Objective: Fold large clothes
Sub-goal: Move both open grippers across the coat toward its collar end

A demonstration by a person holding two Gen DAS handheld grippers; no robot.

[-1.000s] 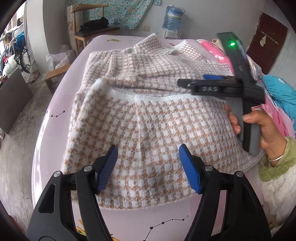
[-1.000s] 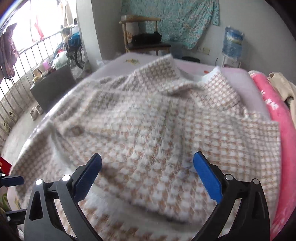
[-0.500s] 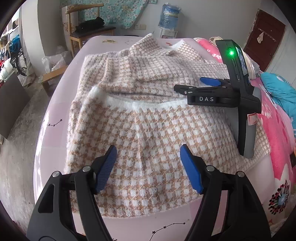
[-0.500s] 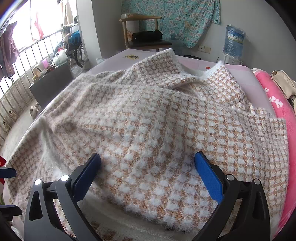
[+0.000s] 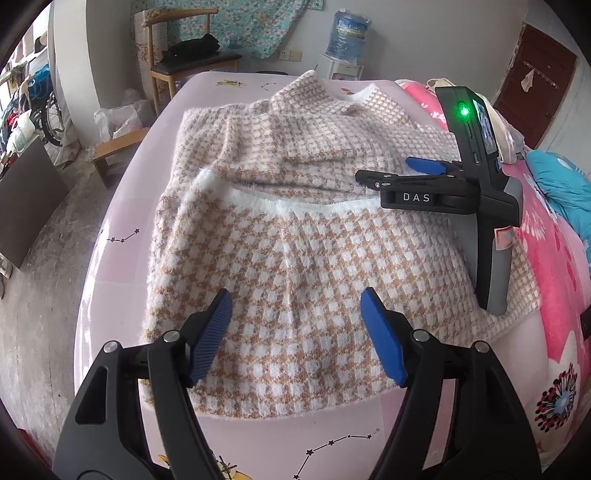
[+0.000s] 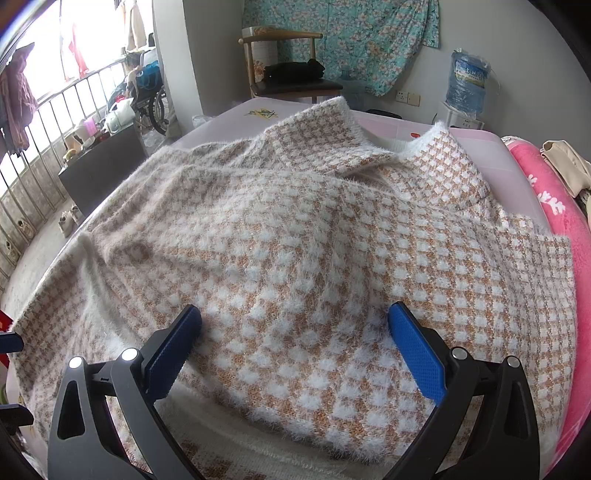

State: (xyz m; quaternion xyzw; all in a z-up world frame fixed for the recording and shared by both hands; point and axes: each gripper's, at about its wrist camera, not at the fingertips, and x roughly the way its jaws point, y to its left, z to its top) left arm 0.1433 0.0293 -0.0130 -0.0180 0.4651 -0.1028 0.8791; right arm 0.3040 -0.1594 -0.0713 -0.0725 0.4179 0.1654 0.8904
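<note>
We see a fuzzy tan-and-white checked sweater (image 5: 303,229) spread over a bed (image 5: 122,236) covered in a pale pink sheet printed with small star patterns. Its bottom part is folded up over the body, so a white fluffy hem edge (image 5: 295,206) runs across the middle of the garment; the collar (image 5: 321,92) lies at the far end, toward the wall.

Our left hand-held gripper (image 5: 295,328) hovers above the near edge of the folded sweater with its blue pads (image 5: 212,332) spread wide apart and nothing between them. Our right hand-held gripper (image 5: 424,173) lies on its side on the right part of the sweater, its grey handle resting on the fabric and a green light glowing on its body. In its own view the right hand-held gripper (image 6: 295,350) sits low against the cloth, pads (image 6: 415,349) wide apart, with a raised fold of the knit bulging between them but not pinched.

A bright pink blanket (image 5: 561,295) with a flower print lies just beside the sweater on the right. Beyond the bed stand a wooden chair (image 5: 181,62) with dark clothing on its seat, a blue water bottle (image 5: 349,33) on a dispenser, and a floral teal cloth (image 6: 369,33) hanging on the wall.
</note>
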